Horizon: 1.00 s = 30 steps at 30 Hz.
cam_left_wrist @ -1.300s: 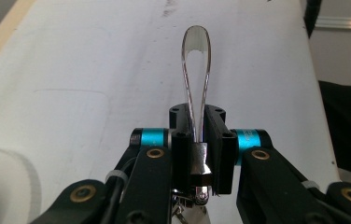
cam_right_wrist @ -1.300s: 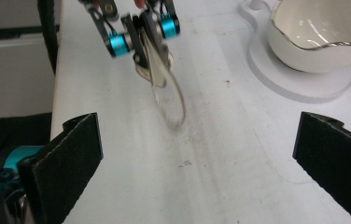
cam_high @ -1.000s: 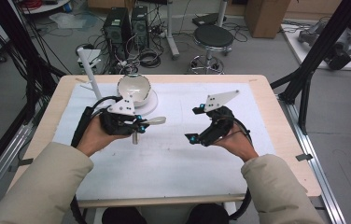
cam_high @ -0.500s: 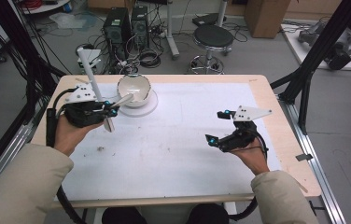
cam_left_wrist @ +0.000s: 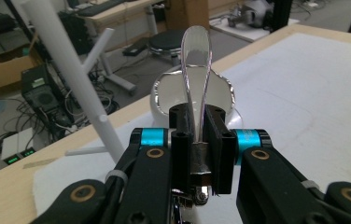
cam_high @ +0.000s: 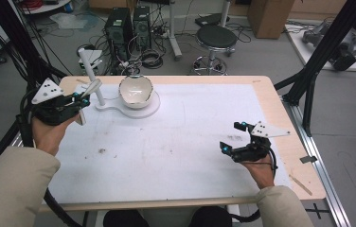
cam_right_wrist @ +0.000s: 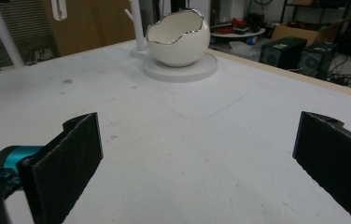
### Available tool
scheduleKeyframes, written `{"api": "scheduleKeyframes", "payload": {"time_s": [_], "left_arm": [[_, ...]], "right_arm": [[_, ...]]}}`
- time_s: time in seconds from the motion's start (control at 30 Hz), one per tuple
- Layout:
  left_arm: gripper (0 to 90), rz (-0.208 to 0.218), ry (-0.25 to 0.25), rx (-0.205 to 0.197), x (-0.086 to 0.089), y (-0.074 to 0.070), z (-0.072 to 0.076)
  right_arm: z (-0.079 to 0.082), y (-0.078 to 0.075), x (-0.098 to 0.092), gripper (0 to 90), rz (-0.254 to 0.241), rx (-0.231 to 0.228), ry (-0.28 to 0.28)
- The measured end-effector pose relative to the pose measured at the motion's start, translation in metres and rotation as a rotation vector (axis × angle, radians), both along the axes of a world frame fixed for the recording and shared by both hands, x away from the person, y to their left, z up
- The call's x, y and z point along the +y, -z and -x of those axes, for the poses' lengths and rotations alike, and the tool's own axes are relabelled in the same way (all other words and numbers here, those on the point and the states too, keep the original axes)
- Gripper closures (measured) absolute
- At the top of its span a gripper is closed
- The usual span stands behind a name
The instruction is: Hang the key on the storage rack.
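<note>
My left gripper (cam_high: 80, 101) is shut on a shiny metal spoon (cam_high: 92, 87) near the table's far left corner. In the left gripper view the spoon (cam_left_wrist: 196, 60) stands upright between the jaws of the left gripper (cam_left_wrist: 197, 135), bowl end up. Just to its right a white egg-shaped bowl (cam_high: 136, 91) with a jagged silver rim sits on a round white base (cam_high: 152, 108). A white peg stand (cam_high: 90, 71) rises beside the bowl. My right gripper (cam_high: 230, 136) hangs open low over the mat at the front right, nothing between its jaws (cam_right_wrist: 197, 158). The bowl (cam_right_wrist: 177, 38) lies far ahead of it.
A white mat (cam_high: 176, 142) covers most of the wooden table. A thin wooden stick (cam_high: 299, 182) lies by the table's right front edge. Beyond the far edge stand a stool (cam_high: 216, 38) and computer towers (cam_high: 129, 23) with cables. Black frame struts (cam_high: 323, 52) flank the table.
My left hand has carried the spoon leftward from beside the bowl to the table's left edge. My right hand has moved right, lower and nearer the front, jaws still open.
</note>
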<state>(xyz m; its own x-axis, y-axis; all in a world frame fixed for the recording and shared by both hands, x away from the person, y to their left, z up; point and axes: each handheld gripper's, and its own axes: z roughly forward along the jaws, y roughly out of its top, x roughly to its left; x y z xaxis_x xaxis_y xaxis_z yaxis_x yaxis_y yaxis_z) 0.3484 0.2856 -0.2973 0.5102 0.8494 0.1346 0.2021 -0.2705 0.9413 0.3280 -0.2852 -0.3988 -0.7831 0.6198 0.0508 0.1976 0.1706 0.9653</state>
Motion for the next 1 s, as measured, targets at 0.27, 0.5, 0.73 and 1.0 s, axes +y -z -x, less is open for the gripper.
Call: {"api": "scheduleKeyframes", "payload": {"time_s": [0.27, 0.5, 0.73, 1.0], "left_arm": [[81.4, 0.047, -0.075, 0.0, 0.013, 0.008, -0.011], [81.4, 0.067, -0.127, 0.005, 0.022, 0.018, -0.023], [81.4, 0.081, -0.163, 0.017, 0.027, 0.027, -0.032], [81.4, 0.091, -0.172, 0.044, 0.032, 0.034, -0.039]], "right_arm": [[0.007, 0.014, -0.011, 0.5, -0.053, -0.017, 0.046], [0.01, 0.025, -0.019, 0.5, -0.079, -0.022, 0.077], [0.01, 0.032, -0.026, 0.5, -0.113, -0.026, 0.106], [0.007, 0.038, -0.025, 0.5, -0.093, -0.028, 0.121]]}}
